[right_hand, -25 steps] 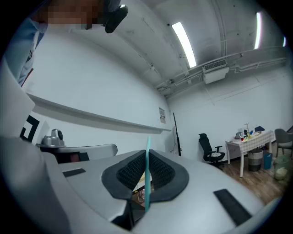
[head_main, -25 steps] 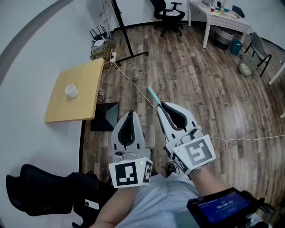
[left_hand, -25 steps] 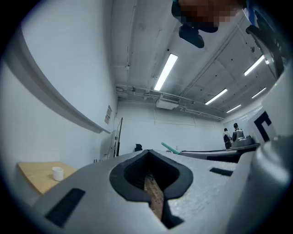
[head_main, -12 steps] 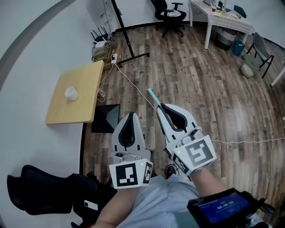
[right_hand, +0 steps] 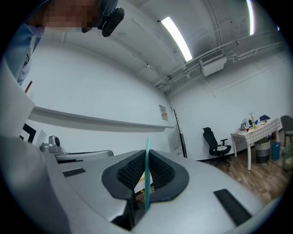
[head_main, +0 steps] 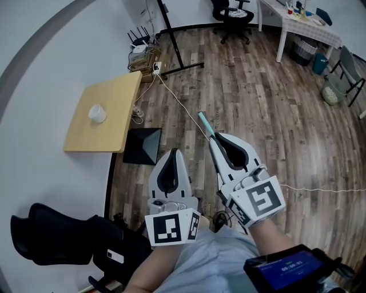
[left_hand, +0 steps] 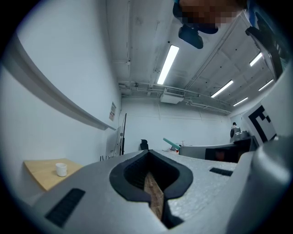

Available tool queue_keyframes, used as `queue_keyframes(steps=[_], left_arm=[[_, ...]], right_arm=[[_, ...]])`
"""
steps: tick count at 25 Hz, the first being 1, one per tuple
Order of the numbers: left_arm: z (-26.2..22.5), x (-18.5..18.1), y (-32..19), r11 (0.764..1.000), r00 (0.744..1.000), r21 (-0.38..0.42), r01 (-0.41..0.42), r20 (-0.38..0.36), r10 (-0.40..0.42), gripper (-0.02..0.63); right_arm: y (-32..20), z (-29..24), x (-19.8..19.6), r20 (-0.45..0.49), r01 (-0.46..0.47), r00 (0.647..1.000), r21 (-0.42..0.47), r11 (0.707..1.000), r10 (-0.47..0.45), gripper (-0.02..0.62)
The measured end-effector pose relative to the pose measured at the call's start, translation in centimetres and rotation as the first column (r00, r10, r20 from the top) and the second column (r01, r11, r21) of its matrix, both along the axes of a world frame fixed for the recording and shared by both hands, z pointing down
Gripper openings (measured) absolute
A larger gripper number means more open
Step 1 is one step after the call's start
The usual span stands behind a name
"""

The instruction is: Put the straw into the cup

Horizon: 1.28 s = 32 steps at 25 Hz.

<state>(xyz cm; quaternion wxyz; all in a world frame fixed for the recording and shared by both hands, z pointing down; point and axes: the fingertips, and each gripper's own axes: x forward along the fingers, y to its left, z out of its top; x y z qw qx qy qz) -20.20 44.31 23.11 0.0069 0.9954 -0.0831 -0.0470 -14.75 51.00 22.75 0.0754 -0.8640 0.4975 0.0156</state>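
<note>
A small white cup (head_main: 97,113) stands on a light wooden table (head_main: 117,97) at the far left of the head view; the left gripper view also catches the cup (left_hand: 61,169) on the table (left_hand: 43,171). My right gripper (head_main: 216,137) is shut on a teal straw (head_main: 206,124) whose end sticks out past the jaw tips, and in the right gripper view the straw (right_hand: 147,173) stands upright between the pads. My left gripper (head_main: 172,153) is shut with nothing in it. Both grippers hang over the floor, well short of the table.
A black square object (head_main: 143,145) lies on the wood floor beside the table. A white cable (head_main: 177,106) runs across the floor. A black stand leg (head_main: 180,57), an office chair (head_main: 233,17) and a white desk (head_main: 303,26) are farther off. A dark bag (head_main: 63,240) sits at lower left.
The whole view has shifted: the table and cup now sit slightly lower and further right in the head view. Both grippers keep their grip and stay side by side.
</note>
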Motion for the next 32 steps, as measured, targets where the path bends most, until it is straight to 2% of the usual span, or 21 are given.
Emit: queue_keyframes(steps=[5, 12, 23, 32], left_arm=[[1.5, 3.0, -1.8, 1.0, 0.999, -0.021, 0.022, 0.026, -0.022, -0.002], [2.9, 7.9, -7.9, 0.999, 0.998, -0.044, 0.013, 0.055, -0.011, -0.002], [0.2, 13.8, -18.6, 1.0, 1.0, -0.02, 0.005, -0.021, -0.005, -0.002], [-1.2, 14.8, -21.6, 1.0, 0.999, -0.015, 0.002, -0.047, -0.003, -0.002]], right_arm=[[-1.5, 1.8, 3.2, 0.042, 0.01, 0.999, -0.012, 1.0, -0.009, 0.02], [-8.2, 3.0, 8.1, 0.071, 0.016, 0.997, -0.033, 0.999, -0.013, 0.02], [-19.1, 0.1, 13.7, -0.002, 0.028, 1.0, -0.01, 1.0, -0.028, 0.02], [-22.1, -1.9, 14.6, -0.036, 0.029, 0.999, 0.005, 1.0, -0.029, 0.02]])
